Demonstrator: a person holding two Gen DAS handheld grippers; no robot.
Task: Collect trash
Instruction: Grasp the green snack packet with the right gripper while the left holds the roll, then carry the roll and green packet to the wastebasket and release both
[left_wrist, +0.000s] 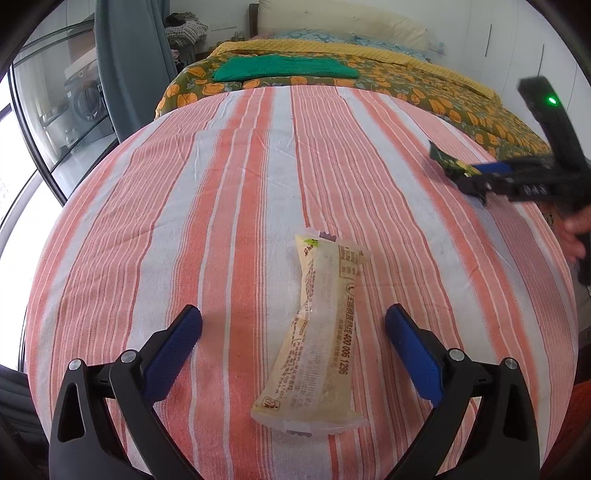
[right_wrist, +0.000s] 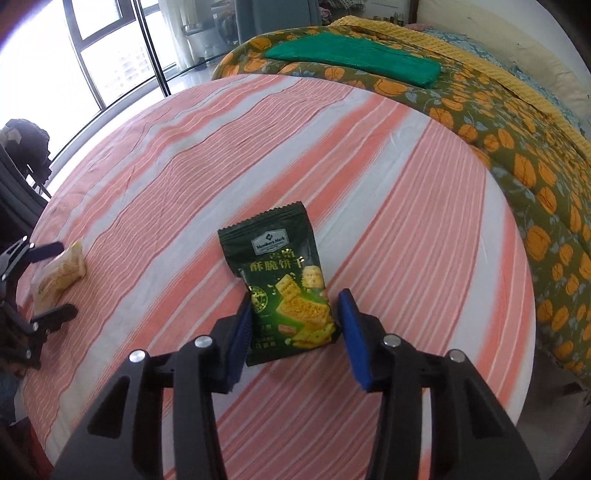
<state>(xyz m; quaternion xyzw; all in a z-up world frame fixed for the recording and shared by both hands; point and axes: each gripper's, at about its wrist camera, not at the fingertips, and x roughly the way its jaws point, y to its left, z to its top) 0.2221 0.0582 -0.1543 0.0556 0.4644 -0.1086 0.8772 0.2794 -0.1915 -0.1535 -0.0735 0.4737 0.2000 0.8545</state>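
A pale yellow empty wrapper (left_wrist: 321, 332) lies lengthwise on the pink-and-white striped sheet (left_wrist: 221, 184). My left gripper (left_wrist: 293, 314) is open, with one blue pad on each side of the wrapper and neither touching it. At the right, my right gripper (left_wrist: 465, 177) is held by a hand (left_wrist: 574, 230) and has a dark green cracker packet (left_wrist: 445, 160) sticking out from its tips. In the right wrist view the cracker packet (right_wrist: 288, 288) sits between the blue pads of the right gripper (right_wrist: 295, 297), which is shut on its sides. The left gripper (right_wrist: 57, 280) and wrapper (right_wrist: 62, 271) show at the far left.
Beyond the striped sheet lies an orange-flowered quilt (left_wrist: 443, 96) with a folded green cloth (left_wrist: 284, 68) on it, and pillows behind. Tall windows (right_wrist: 110, 48) and a curtain (left_wrist: 122, 74) stand at the left. The bed's edge drops off at the right (right_wrist: 532, 332).
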